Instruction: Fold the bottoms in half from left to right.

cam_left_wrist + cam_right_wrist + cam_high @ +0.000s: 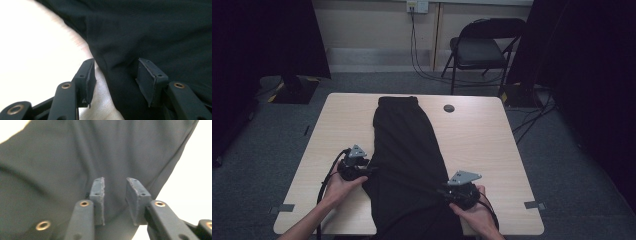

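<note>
No brand, label or writing can be read on anything here. A black garment (407,150) lies lengthwise down the middle of the pale wooden table (492,150), its narrow end toward the far edge and its wide end hanging over the near edge between the person's forearms.

The left claw (373,170) sits at the garment's left edge, held by the left hand (343,187). In the left gripper view its jaws stand apart, with a fold of the black cloth lying in the gap; neither pad presses on it.

The right claw (443,190) sits at the garment's right edge near the table's front, held by the right hand (472,212). In the right gripper view its jaws are parted over the dark fabric, with a clear gap between the pads, and grip nothing.

A small dark round disc (449,108) lies on the table beyond the garment's right side, well apart from both claws.
</note>
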### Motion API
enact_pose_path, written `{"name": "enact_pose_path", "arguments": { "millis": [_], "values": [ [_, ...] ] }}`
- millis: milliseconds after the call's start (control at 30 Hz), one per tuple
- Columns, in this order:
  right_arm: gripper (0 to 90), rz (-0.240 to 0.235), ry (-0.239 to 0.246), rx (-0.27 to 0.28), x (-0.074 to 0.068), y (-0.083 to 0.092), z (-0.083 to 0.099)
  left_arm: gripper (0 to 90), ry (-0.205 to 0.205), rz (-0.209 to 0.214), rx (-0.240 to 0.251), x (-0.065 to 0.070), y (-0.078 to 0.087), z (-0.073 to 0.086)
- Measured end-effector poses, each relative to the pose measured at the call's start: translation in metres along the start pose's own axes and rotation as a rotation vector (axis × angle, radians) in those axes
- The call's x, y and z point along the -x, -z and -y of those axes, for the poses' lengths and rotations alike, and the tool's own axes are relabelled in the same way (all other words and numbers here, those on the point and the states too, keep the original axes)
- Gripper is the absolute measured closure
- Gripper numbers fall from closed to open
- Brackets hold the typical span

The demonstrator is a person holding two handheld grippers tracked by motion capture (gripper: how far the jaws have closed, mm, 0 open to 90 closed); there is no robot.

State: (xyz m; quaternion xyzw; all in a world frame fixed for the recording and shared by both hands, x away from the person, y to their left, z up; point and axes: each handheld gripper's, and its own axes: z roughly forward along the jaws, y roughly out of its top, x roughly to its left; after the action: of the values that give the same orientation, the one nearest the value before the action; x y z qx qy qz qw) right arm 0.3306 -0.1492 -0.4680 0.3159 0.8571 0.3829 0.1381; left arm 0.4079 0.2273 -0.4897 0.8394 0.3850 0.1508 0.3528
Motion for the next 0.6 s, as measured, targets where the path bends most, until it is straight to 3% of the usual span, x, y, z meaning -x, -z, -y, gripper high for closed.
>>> {"name": "enact_pose_path", "arguments": {
  "millis": [100, 200, 267, 367, 500, 600],
  "values": [
    [65.8, 0.032, -0.013, 0.048, 0.01, -0.008, -0.018, 48.2, -0.01, 0.026, 0.046, -0.001, 0.009, -0.007],
    [63.4, 0.032, -0.035, 0.061, 0.024, -0.032, -0.038, 52.3, -0.012, 0.052, 0.089, 0.001, 0.008, -0.015],
    [60.5, 0.028, -0.041, 0.055, 0.033, -0.051, -0.05, 56.7, -0.041, 0.06, 0.074, 0.005, 0.001, -0.017],
    [56.7, 0.046, -0.047, 0.054, 0.041, -0.076, -0.062, 62.2, -0.105, 0.071, -0.002, 0.014, -0.014, -0.015],
    [48.9, 0.059, -0.058, 0.007, 0.049, -0.104, -0.062, 61.6, -0.085, 0.081, -0.004, 0.015, -0.015, -0.01],
    [45.4, 0.063, -0.064, -0.003, 0.054, -0.106, -0.055, 58.1, -0.1, 0.078, -0.008, 0.017, -0.011, -0.006]
  ]
}}
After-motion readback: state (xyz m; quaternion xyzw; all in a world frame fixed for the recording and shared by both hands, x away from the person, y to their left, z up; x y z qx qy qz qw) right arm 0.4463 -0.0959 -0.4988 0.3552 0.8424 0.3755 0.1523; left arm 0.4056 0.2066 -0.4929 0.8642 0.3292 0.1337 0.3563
